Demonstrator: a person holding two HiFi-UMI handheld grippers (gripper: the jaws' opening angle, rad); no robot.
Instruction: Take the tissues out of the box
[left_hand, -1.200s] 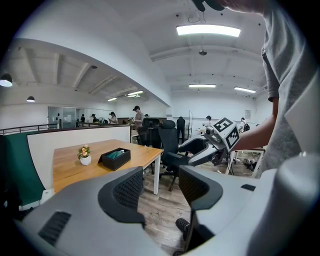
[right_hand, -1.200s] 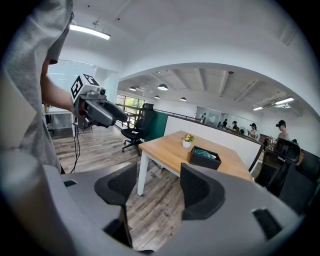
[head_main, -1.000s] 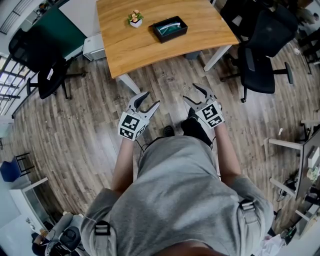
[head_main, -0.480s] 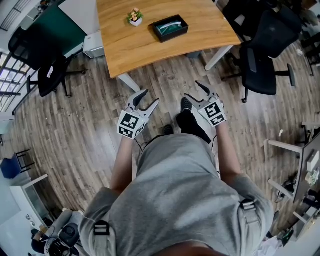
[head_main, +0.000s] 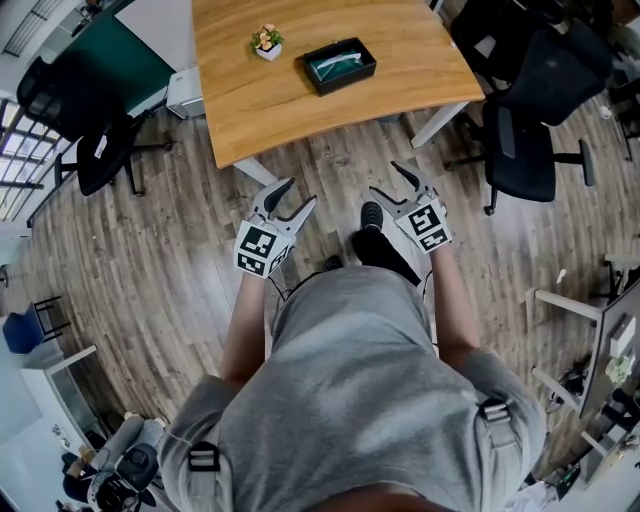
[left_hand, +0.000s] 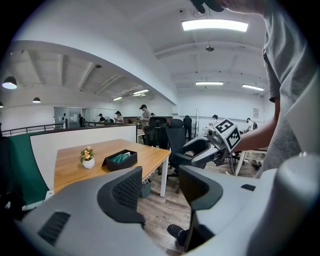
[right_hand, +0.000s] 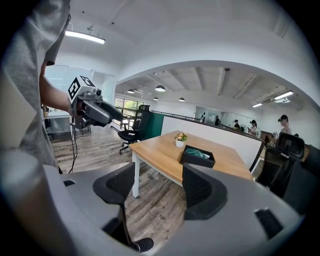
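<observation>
Both grippers hang in front of the person's waist, well short of the table (head_main: 260, 100), pointing toward it over the floor (head_main: 330, 160).

The left gripper (head_main: 300, 192) has its jaws wide apart. In the left gripper view only floor boards and a shoe (left_hand: 177, 232) show through the gap. The box (left_hand: 120, 160) stands far ahead of these jaws and off to their left, on the table, with a small plant (left_hand: 87, 156) just to its left.

The right gripper (head_main: 388, 180) also has its jaws wide apart, and in the right gripper view only the floor shows between them. From here the box sits far ahead, above the tip of the right-hand jaw and apart from it, with the plant beyond it.

The box is black and open at the top, and a pale teal tissue (head_main: 335, 63) lies inside. An office chair (head_main: 530, 120) stands off to the right of the right jaws, beside the table's corner.
</observation>
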